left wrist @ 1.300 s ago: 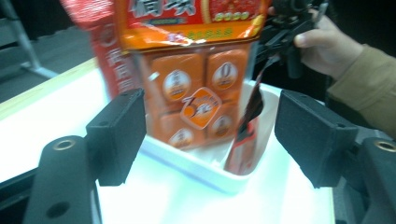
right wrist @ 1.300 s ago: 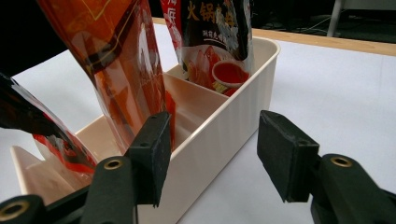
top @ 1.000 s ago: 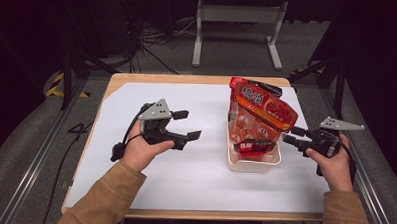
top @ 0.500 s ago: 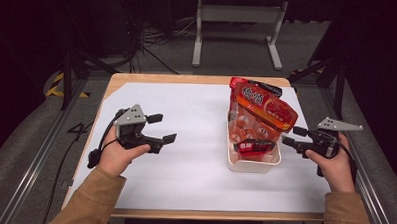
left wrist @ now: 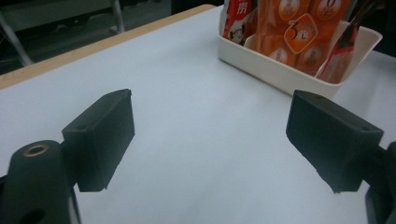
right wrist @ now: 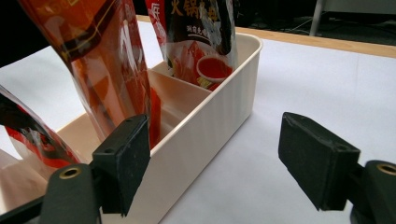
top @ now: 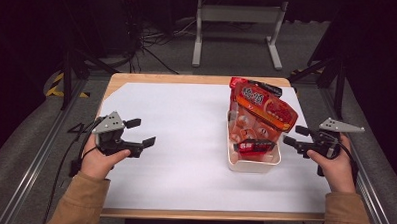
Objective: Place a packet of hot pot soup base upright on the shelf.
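Observation:
A cream plastic bin [top: 252,167] stands right of the table's middle, holding several red and orange snack bags [top: 265,105] that stick up above its rim. My left gripper [top: 146,131] hovers open and empty over the white sheet at the left, far from the bin. In the left gripper view its jaws [left wrist: 210,135] are wide apart, with the bin [left wrist: 280,74] and bags [left wrist: 289,32] ahead at upper right. My right gripper [top: 292,135] is open just right of the bin. In the right gripper view it [right wrist: 215,163] sits beside the bin wall [right wrist: 219,116], with a bag [right wrist: 107,65] behind its left jaw.
A white sheet [top: 186,121] covers most of the wooden table [top: 187,79]. A grey metal stand [top: 237,23] and cables lie on the floor behind. Metal rails [top: 35,156] run along both sides of the table.
My left gripper has moved left across the sheet, away from the bin toward the table's left side, and stays open. The right gripper and the bin have not moved.

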`<state>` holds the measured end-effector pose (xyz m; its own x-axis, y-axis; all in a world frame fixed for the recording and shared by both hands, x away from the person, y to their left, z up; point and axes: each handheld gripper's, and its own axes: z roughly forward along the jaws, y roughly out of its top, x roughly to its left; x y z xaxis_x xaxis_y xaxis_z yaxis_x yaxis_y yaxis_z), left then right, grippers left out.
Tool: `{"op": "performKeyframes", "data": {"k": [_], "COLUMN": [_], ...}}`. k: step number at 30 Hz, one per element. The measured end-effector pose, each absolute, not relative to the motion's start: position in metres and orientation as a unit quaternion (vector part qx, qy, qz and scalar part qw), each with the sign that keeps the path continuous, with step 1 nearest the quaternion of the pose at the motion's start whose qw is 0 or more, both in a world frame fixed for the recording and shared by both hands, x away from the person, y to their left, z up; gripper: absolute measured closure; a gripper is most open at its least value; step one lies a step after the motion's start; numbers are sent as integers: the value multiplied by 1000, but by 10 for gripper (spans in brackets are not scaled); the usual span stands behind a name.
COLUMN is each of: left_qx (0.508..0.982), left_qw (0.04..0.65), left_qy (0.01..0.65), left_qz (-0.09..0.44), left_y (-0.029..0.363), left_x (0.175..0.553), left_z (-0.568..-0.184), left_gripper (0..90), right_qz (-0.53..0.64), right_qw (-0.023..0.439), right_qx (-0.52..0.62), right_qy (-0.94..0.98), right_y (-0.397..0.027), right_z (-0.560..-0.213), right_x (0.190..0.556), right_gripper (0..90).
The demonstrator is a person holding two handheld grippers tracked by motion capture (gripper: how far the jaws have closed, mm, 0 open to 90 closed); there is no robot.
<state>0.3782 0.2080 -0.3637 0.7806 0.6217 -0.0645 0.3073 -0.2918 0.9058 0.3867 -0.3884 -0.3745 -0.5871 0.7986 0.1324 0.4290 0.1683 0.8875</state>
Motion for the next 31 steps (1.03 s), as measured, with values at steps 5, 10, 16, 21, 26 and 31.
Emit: {"op": "performKeyframes", "data": {"k": [5,10,16,21,26,31], "left_qx": [786,780,770,773,775,770], "left_qw": [508,508,503,484,470,476], "left_qy": [315,332,367,387,400,403], "left_qz": [155,154,139,134,140,136], "left_y": [223,235,248,256,263,266], "left_x": [380,383,390,395,397,397], "left_z": [-378,-390,-406,-419,-426,-426], "left_gripper": [147,119,90,73,66,64], "right_qz": [500,501,499,501,498,497], "right_qw": [193,198,204,209,209,209], "right_qx": [412,410,408,410,411,413], "right_qy": [737,736,737,733,734,734], "right_y": [-389,-388,-388,-390,-389,-389], "right_z": [-375,-377,-378,-380,-382,-383], "right_x": [386,386,387,387,388,388], "right_gripper": [246,228,212,196,189,185]}}
